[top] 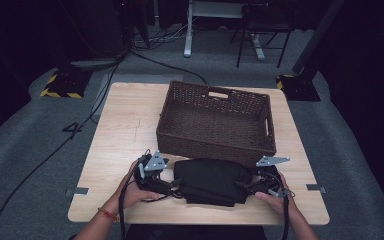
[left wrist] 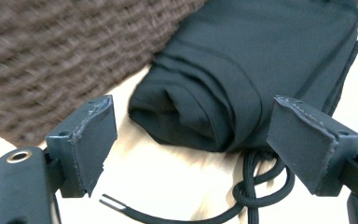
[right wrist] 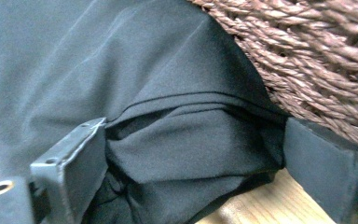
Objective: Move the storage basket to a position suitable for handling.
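Wicker basket [top: 215, 122] just behind folded garment [top: 212, 181]

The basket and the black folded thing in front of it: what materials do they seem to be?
Basket: woven wicker or twisted fibre rope, dark brown, matte; twisted strands show up close. Black folded garment: soft knit-like fabric, matte, with folds, seams and a round drawstring cord with a metal-looking tip.

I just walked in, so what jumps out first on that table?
A big brown wicker basket sits empty at the far middle of the wooden table. Right in front of it lies a folded black garment with a drawstring cord. A person's hands flank it with the left gripper and the right gripper, the right one's open fingers straddling the cloth's edge.
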The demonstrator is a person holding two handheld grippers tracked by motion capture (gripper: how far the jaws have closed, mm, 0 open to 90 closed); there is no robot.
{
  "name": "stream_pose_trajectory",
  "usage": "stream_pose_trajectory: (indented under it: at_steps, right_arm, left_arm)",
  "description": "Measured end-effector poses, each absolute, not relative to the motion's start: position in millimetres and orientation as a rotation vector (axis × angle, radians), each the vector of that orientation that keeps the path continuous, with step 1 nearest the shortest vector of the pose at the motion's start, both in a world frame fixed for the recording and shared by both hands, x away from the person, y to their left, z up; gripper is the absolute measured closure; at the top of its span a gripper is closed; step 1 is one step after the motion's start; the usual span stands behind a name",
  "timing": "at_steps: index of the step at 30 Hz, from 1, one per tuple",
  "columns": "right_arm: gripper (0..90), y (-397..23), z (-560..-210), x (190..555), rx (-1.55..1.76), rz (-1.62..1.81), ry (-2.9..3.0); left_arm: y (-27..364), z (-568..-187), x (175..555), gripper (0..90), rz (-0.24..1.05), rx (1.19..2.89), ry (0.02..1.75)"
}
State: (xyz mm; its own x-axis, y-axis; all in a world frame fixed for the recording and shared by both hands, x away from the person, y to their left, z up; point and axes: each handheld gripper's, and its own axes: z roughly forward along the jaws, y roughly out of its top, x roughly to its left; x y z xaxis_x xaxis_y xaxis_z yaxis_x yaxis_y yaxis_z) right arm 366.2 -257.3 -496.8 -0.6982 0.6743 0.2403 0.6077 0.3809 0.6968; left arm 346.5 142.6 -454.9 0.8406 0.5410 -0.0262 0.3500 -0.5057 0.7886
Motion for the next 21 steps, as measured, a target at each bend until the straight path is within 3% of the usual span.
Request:
stream_pose_trajectory:
  at_steps: [14, 21]
  right_arm:
    - [18.4, -263.6, -476.3, 355.7, 1.08, 1.344, 2.499]
    - [11.9, -247.2, -481.6, 348.7, 1.071, 1.235, 2.523]
  left_arm:
    - [112.0, -485.5, 362.5, 14.0, 0.233, 2.256, 0.703]
    - [108.0, -489.7, 360.3, 14.1, 0.197, 2.267, 0.681]
